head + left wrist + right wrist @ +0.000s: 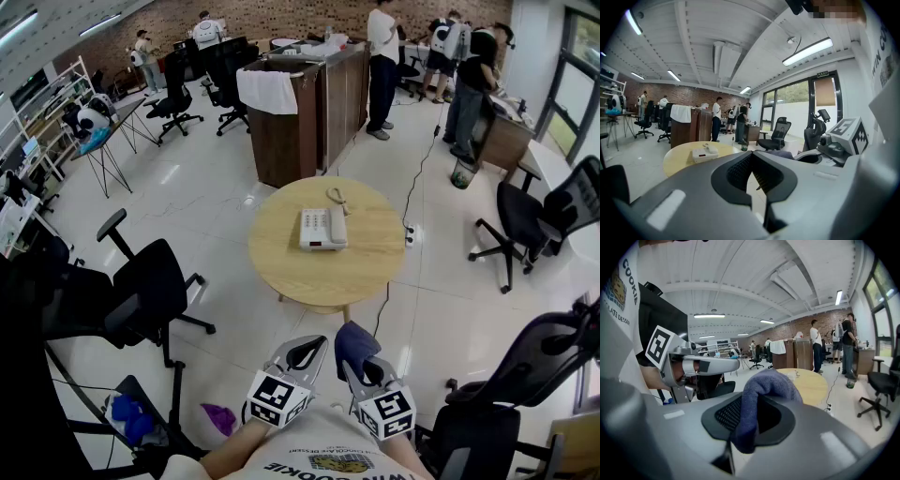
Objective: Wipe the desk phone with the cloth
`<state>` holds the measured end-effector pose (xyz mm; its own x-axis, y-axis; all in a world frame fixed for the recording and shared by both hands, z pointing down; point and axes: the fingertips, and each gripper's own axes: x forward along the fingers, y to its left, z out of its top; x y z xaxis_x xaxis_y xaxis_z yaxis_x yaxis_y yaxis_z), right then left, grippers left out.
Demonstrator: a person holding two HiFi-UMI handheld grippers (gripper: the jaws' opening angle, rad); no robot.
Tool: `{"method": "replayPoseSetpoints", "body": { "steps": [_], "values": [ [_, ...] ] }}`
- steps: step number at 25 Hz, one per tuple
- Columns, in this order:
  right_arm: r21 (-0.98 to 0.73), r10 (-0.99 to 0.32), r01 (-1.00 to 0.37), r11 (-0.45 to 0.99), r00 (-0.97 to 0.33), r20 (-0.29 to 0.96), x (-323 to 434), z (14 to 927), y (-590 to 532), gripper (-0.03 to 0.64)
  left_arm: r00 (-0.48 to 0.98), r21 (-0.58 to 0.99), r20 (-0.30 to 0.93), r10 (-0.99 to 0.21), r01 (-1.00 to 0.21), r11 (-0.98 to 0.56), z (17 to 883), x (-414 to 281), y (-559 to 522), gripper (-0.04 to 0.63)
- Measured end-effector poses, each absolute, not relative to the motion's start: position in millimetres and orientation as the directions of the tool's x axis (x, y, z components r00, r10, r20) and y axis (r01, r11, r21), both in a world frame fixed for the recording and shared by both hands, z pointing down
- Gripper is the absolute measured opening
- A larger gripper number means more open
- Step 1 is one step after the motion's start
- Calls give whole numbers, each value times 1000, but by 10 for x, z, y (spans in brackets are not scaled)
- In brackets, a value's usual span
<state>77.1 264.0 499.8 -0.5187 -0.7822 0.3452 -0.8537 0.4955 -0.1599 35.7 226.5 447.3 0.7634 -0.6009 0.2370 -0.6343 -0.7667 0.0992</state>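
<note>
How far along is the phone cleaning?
Barely started. Done: the blue cloth is clamped in the right claw. In hand: both claws are held near the person's body, short of the round table; the left claw is shut and empty. Left: all the wiping. The desk phone lies there, apart from the cloth.

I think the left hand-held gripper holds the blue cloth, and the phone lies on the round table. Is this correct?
Not quite: the right hand-held gripper holds the blue cloth, as the right gripper view shows; the left hand-held gripper is shut and empty. The phone lies on the round table.
</note>
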Motion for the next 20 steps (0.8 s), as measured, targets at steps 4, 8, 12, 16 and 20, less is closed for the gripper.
{"method": "replayPoseSetpoints", "body": {
  "steps": [4,8,12,16,20],
  "values": [
    [-155,-779,-849,505,-526,342,996,5000,2605,64,758,109,228,-612,-644,-757,4443,548,2246,-9],
    [-158,-779,-846,509,-531,334,1096,5002,2545,64,746,123,241,-621,-658,-743,4479,585,2191,-9],
    [-176,-767,-842,510,-538,351,1106,5085,2504,64,734,135,258,-628,-671,-729,4562,561,2119,-9],
    [-170,-767,-847,503,-528,363,1100,5150,2367,64,730,147,270,-628,-675,-723,4666,544,1920,-9],
    [-150,-775,-856,494,-512,371,1044,5177,2127,64,741,158,261,-618,-665,-730,4744,508,1638,-9]
  ]
}}
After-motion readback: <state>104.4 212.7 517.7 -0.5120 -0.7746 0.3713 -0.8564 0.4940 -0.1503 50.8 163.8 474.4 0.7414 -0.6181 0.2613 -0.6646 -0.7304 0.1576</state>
